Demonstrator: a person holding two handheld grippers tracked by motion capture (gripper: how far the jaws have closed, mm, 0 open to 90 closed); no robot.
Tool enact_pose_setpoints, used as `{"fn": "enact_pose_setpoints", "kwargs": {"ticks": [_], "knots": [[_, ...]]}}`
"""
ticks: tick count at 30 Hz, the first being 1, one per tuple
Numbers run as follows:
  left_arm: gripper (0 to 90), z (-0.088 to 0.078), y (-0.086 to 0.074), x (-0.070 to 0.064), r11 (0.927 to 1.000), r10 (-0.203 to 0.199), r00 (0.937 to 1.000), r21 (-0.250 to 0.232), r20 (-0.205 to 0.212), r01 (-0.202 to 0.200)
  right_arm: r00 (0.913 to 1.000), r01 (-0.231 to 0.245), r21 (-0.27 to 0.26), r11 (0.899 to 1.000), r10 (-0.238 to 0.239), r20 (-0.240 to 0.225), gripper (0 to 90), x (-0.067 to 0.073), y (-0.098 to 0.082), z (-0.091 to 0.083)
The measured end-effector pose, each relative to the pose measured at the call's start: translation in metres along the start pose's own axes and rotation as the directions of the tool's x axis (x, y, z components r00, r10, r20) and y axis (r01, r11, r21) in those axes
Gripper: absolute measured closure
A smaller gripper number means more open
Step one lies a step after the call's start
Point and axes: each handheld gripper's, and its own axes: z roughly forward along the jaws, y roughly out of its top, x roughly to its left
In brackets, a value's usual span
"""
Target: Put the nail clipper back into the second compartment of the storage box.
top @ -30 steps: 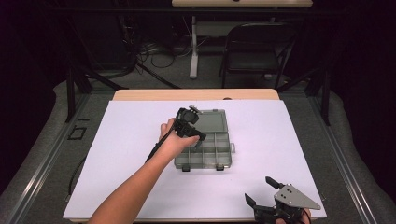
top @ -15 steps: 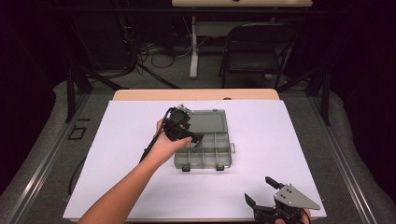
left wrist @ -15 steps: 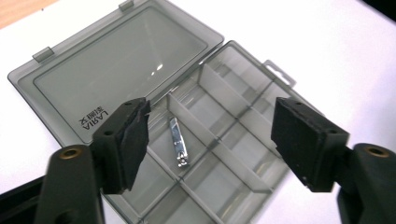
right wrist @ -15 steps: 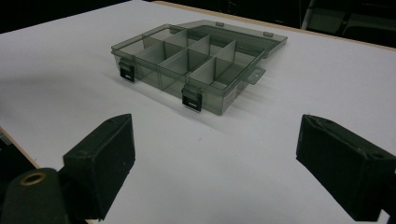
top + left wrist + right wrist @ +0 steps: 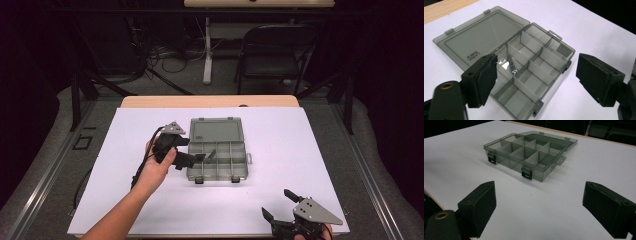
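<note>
A smoky clear plastic compartment box (image 5: 218,155) lies mid-table with its lid (image 5: 216,130) folded flat toward the far side. A small metal pin (image 5: 512,67) lies in one compartment on the box's (image 5: 534,72) left side. My left gripper (image 5: 202,157) hovers at that left edge, pointing right over the compartments. Its jaws have just been opening, and my left gripper (image 5: 537,75) now stands open with nothing between the pads. My right gripper (image 5: 279,205) rests near the table's front right edge. It is open and empty, and my right gripper (image 5: 539,205) faces the box (image 5: 529,157) from a distance.
A white sheet (image 5: 300,150) covers the tabletop, with a wooden strip (image 5: 210,101) along the far edge. A black chair (image 5: 277,50) and cables stand on the floor behind. The left gripper's cable (image 5: 142,167) trails along the forearm.
The left hand has drawn back from above the box, leftward and toward the near side, to the box's left edge. The right gripper has not moved.
</note>
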Motion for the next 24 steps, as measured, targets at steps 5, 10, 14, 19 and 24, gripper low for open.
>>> {"fn": "enact_pose_setpoints", "kwargs": {"ticks": [5,10,14,19,24], "knots": [[16.8,-0.020,-0.018,0.000,0.9976,0.013,0.9996,-0.068,-0.024,-0.014,1.0000,-0.003,0.007,1.000,0.003,0.002,11.6,0.000,0.000,0.000],[16.7,-0.037,-0.037,-0.002,0.9933,0.024,0.9988,-0.112,-0.043,-0.029,1.0000,-0.005,0.002,1.000,0.005,0.003,11.6,0.000,0.000,0.000],[16.4,-0.051,-0.054,-0.001,0.9901,0.021,0.9984,-0.138,-0.053,-0.028,1.0000,-0.003,0.004,1.000,0.003,0.003,11.6,0.000,0.000,0.000],[16.4,-0.063,-0.074,-0.001,0.9867,0.012,0.9975,-0.161,-0.070,-0.023,1.0000,-0.004,-0.001,1.000,0.004,0.004,11.6,0.000,0.000,0.000],[16.2,-0.075,-0.093,-0.001,0.9836,0.001,0.9944,-0.179,-0.105,-0.020,1.0000,-0.002,0.010,1.000,0.002,0.004,11.6,0.000,0.000,0.000]]}}
